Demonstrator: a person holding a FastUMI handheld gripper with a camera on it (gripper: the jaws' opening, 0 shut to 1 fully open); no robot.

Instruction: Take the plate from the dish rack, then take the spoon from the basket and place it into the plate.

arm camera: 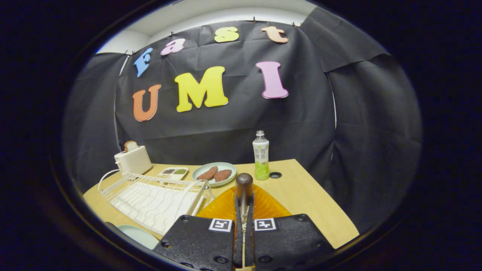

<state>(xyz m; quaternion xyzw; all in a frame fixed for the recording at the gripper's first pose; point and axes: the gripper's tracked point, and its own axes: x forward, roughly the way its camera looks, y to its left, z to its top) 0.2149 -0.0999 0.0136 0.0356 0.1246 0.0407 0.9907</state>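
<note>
Black cloth walls the booth behind a wooden table (308, 195). At the near end the claw (244, 203) is nearly shut, its two fingers pressed on the thin shaft of a spoon (244, 184) whose dark rounded end sticks up just beyond the tips; whether that end is bowl or handle is hard to say, and the rest of the spoon is hidden between the fingers. Under the spoon lies an orange ribbed basket (263, 207), mostly covered by the claw body. At ten o'clock from the fingers sits the white wire dish rack (154, 197). At eight o'clock a pale plate (139, 235) peeps out, most of it cut off. Beyond the fingers, at eleven o'clock, a green plate (214, 174) carries two brown patties; a small tray (173, 172) with dark and green fillings lies just beside it. A toaster (132, 159) holding bread stands at the far corner. At one o'clock stands a bottle (260, 155), a dark hole (275, 175) in the table near it.
</note>
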